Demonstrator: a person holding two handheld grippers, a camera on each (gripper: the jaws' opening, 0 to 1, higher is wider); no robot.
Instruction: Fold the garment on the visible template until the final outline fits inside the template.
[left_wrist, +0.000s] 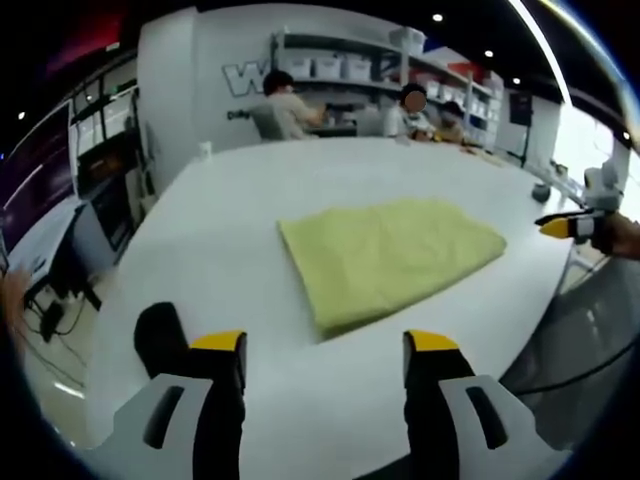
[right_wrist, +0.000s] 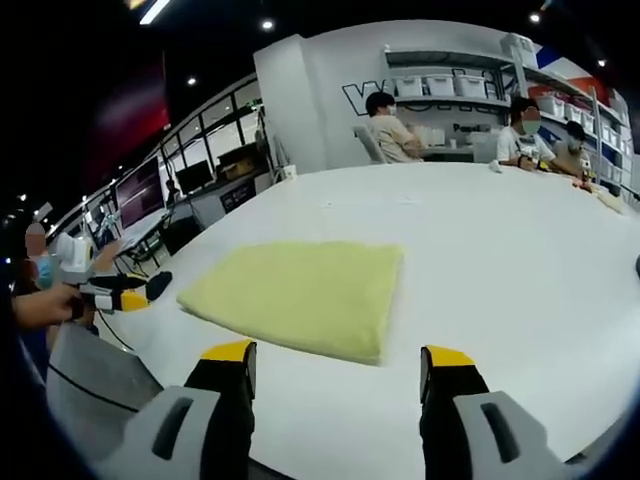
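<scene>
in the left gripper view the left gripper (left_wrist: 325, 345) hung over the near edge of a broad white table (left_wrist: 230, 230), its black, yellow-tipped jaws spread wide with nothing between them. the yellow-green garment (left_wrist: 385, 255) lay folded into a flat rectangle near the middle of the table, ahead of the jaws and not touching them. at the right edge the right gripper (left_wrist: 567, 227) showed beside the table, held by a hand, too small to tell how its jaws stood there. beyond the table three seated people (left_wrist: 285, 103) worked at a far counter under shelves with white bins (left_wrist: 340, 68), against a white wall with dark lettering; desks with monitors (left_wrist: 100, 165) stood to the left. in the right gripper view the right gripper (right_wrist: 340, 360) was likewise released, jaws apart over the table edge (right_wrist: 520, 300), and the folded garment (right_wrist: 300, 292) sat just ahead, slightly left. the left gripper (right_wrist: 120, 294) appeared at the left, off the table. ceiling spotlights (right_wrist: 266, 24) dotted the dark ceiling.
</scene>
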